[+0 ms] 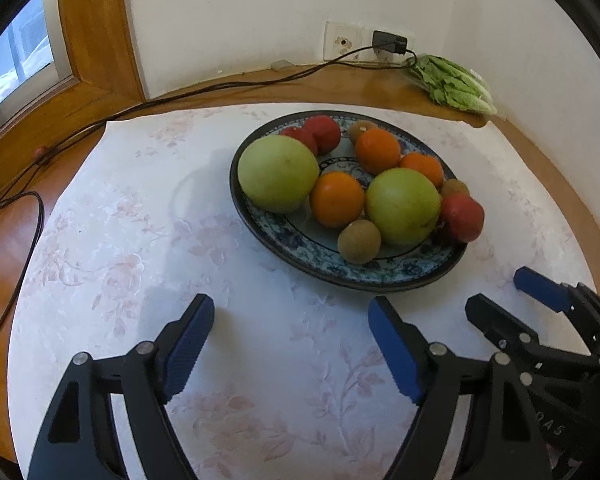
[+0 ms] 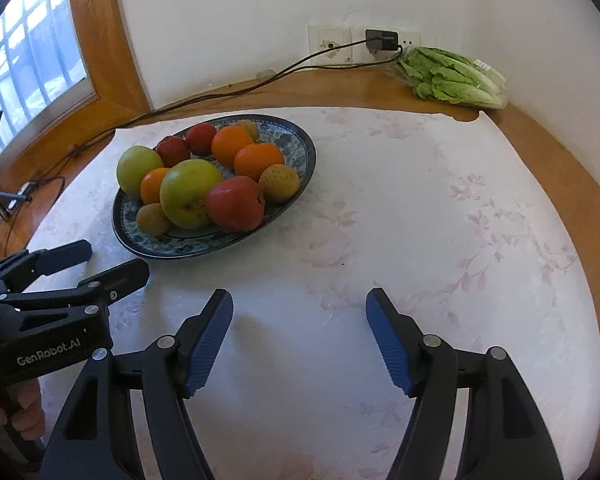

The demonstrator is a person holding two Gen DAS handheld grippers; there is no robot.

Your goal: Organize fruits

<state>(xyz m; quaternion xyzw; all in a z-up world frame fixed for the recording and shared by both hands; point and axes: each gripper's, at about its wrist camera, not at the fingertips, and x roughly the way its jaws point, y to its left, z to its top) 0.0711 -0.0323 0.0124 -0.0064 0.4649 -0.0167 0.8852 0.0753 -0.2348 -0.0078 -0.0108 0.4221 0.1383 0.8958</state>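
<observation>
All the fruit lay together on the patterned plate, which stood on the pale flowered cloth covering the round bench. Two big green apples took up most of the plate, with three oranges wedged between and behind them, three red fruits toward the rim and three brown kiwis tucked into the gaps. The kinds were mixed rather than grouped, and the small pieces seemed held in place by the larger ones leaning on them.

The left tongs hovered low over the cloth just short of the plate's near rim, jaws apart and empty. The right tongs hung beside them over bare cloth to the plate's right, also wide apart and holding nothing. Both pointed roughly toward the plate, probably to keep it within easy reach.

Fruit gathered on one plate would fit a tidy finish, or a mixed heap waiting to be sorted by kind; the pictures did not settle which.

A bag of lettuce lay against the wall, well apart, beside a plugged-in charger.
</observation>
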